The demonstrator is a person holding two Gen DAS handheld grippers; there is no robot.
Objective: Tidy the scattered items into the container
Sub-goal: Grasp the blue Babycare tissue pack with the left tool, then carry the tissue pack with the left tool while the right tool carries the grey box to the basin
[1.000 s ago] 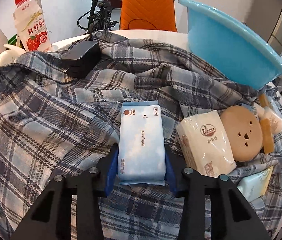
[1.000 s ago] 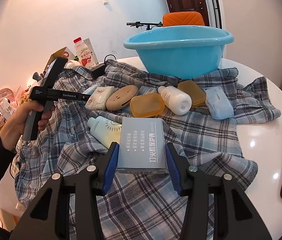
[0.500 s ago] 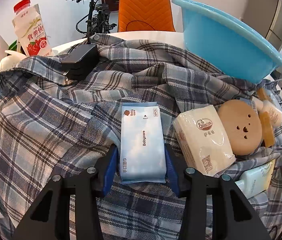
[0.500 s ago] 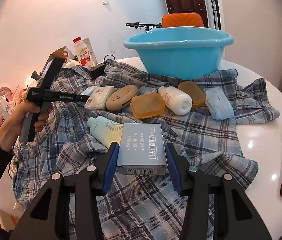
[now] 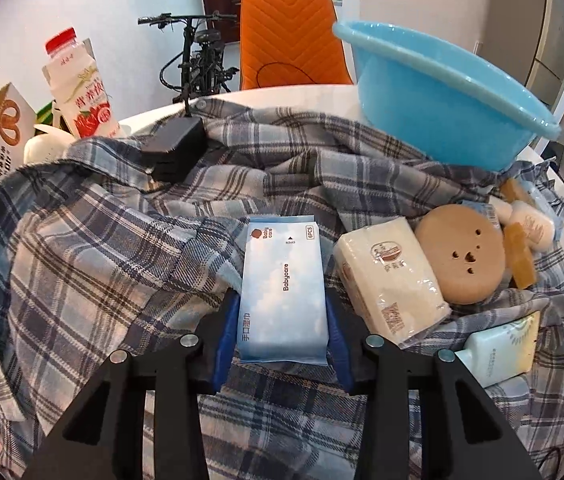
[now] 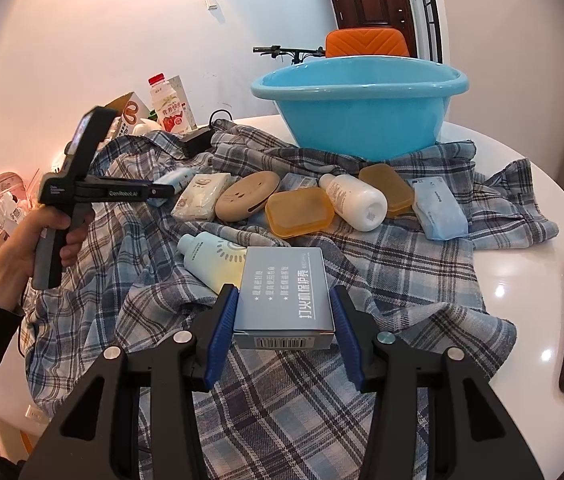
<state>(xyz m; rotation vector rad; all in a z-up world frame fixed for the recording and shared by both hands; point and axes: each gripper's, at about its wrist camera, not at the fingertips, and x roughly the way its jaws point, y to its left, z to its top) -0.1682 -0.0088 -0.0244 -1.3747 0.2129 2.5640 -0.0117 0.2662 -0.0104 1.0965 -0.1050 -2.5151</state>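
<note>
Both jaws are clamped: the left gripper (image 5: pixel 282 320) on a Babycare wipes pack (image 5: pixel 284 292) at lower centre, its jaws closing slightly, the right gripper (image 6: pixel 284 332) on a grey box (image 6: pixel 285 300). Carry each over the blue basin's (image 6: pixel 362 124) rim, upper centre, before releasing.

You can read "Babycare", "Baby care" and "6PCS" on the blue wipes pack (image 5: pixel 284 292), plus Chinese characters along its near edge. The grey-blue box (image 6: pixel 285 294) carries lines of Chinese print and a barcode on its near end. The milk bottle (image 5: pixel 82 92) shows Chinese lettering. The left gripper's (image 6: pixel 162 196) bar has white lettering, too small to read reliably.
</note>
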